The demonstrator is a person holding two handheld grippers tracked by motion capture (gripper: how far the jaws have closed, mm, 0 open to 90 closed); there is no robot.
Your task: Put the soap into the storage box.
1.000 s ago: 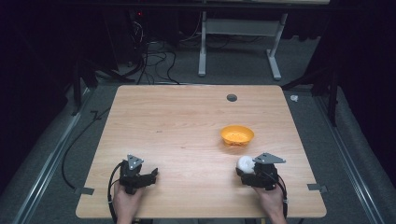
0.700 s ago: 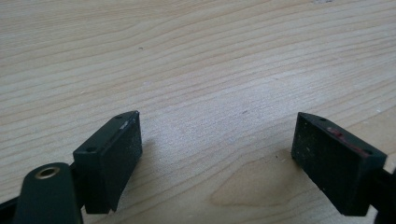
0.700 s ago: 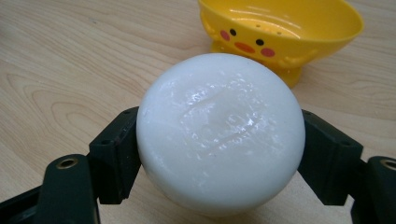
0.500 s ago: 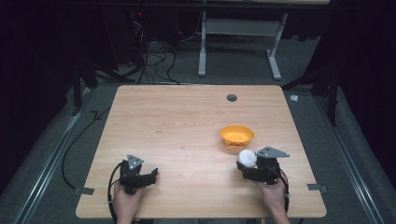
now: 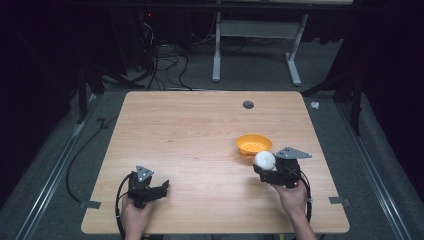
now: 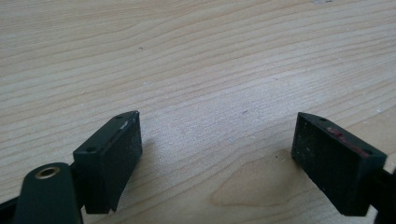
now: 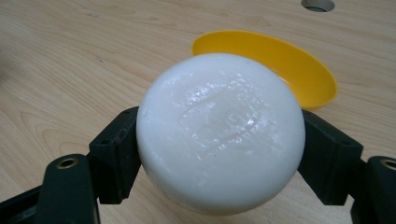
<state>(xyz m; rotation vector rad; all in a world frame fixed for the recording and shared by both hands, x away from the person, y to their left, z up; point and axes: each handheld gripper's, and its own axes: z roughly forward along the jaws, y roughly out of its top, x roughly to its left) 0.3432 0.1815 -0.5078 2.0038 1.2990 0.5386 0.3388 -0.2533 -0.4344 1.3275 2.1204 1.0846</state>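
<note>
A round white ball is held between the jaws of my right gripper, raised a little above the table just in front of a shallow orange bowl. The right gripper view shows the ball pressed by both black pads, with the bowl beyond it. At the table's near left rests my left gripper. In the left gripper view its jaws stand wide apart over bare wood with nothing between them.
The wooden table has a round cable hole at the back right. Tape marks sit at the near corners. Cables and a metal stand lie on the floor behind.
My right gripper has lifted with the white ball and edged toward the bowl. The left gripper has stayed put.
</note>
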